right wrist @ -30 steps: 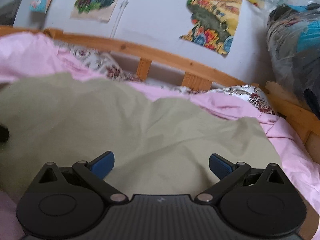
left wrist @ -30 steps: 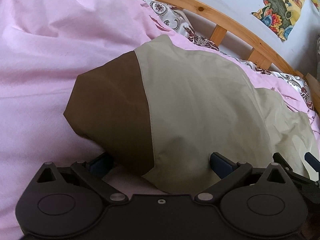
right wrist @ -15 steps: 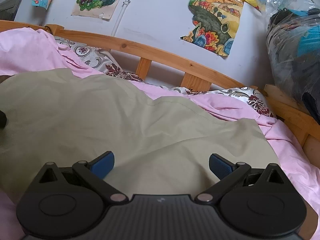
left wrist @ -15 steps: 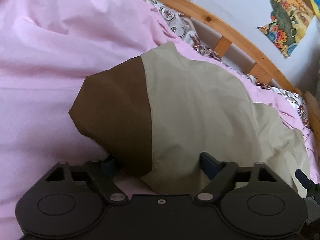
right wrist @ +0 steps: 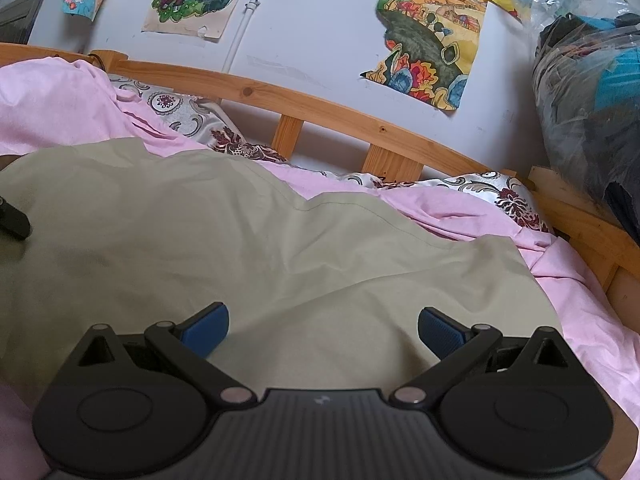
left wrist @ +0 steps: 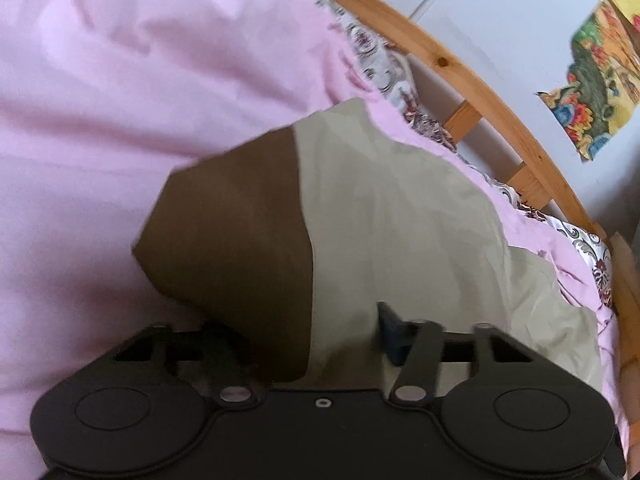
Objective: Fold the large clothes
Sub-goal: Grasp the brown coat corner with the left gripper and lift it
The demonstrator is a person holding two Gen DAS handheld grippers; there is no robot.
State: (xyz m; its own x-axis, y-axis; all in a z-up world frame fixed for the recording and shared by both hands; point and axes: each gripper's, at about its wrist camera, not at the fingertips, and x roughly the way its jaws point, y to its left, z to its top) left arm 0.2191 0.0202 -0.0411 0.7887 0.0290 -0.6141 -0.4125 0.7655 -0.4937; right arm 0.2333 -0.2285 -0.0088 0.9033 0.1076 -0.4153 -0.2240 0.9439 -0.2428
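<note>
A large beige garment [left wrist: 400, 240] with a brown panel [left wrist: 232, 240] lies on the pink bed sheet [left wrist: 100, 120]. My left gripper [left wrist: 312, 340] is at the garment's near edge, its fingers partly closed around the cloth where brown meets beige; the left finger is hidden under the fabric. In the right wrist view the beige garment [right wrist: 240, 248] spreads flat, and my right gripper [right wrist: 322, 330] is open just above its near part. The left gripper's tip [right wrist: 14, 220] shows at the left edge of that view.
A wooden bed rail [right wrist: 320, 108] runs along the far side, with patterned pillows [right wrist: 180, 108] against it. The wall behind carries drawings [right wrist: 428, 44]. A plastic bag of dark clothes [right wrist: 588, 100] sits at the right. The rail also shows in the left wrist view [left wrist: 480, 88].
My left gripper's fingers have closed in on the garment's near edge and it has moved forward. The right gripper has stayed open and shifted only slightly.
</note>
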